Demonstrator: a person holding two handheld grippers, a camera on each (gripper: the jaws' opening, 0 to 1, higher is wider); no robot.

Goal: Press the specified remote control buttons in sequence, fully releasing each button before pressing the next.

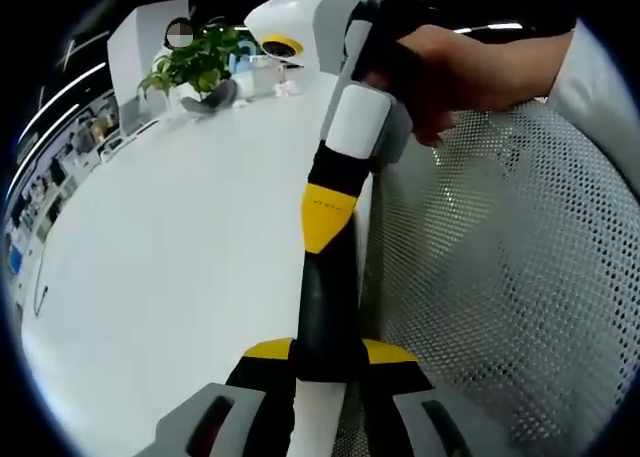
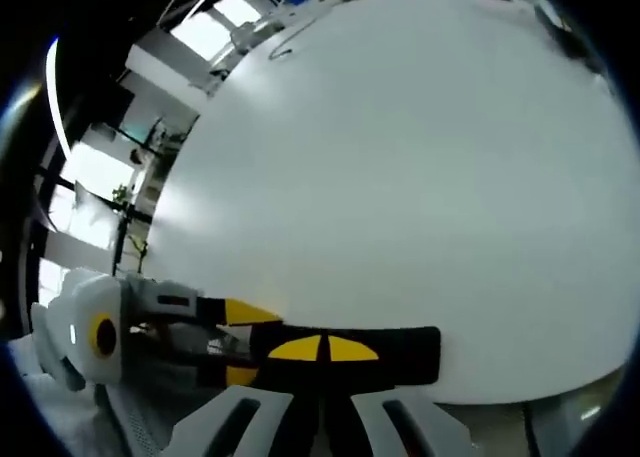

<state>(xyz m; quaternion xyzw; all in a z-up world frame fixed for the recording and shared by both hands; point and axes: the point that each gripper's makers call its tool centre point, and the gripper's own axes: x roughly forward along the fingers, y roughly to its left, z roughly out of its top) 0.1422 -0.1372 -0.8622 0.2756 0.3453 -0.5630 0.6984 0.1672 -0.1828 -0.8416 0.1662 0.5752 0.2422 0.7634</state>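
Observation:
My right gripper is shut, its black and yellow tips meeting low over the white table. In the left gripper view it is a long black, yellow and white bar. It runs up from my own jaws to a hand holding its handle. My left gripper has its yellow-tipped jaws pressed against either side of that bar's black end. In the right gripper view the left gripper comes in from the left and clasps my jaw tips.
A grey mesh chair back stands close on the right of the table. A potted plant and small items sit at the far end. A thin cable lies near the table's far edge.

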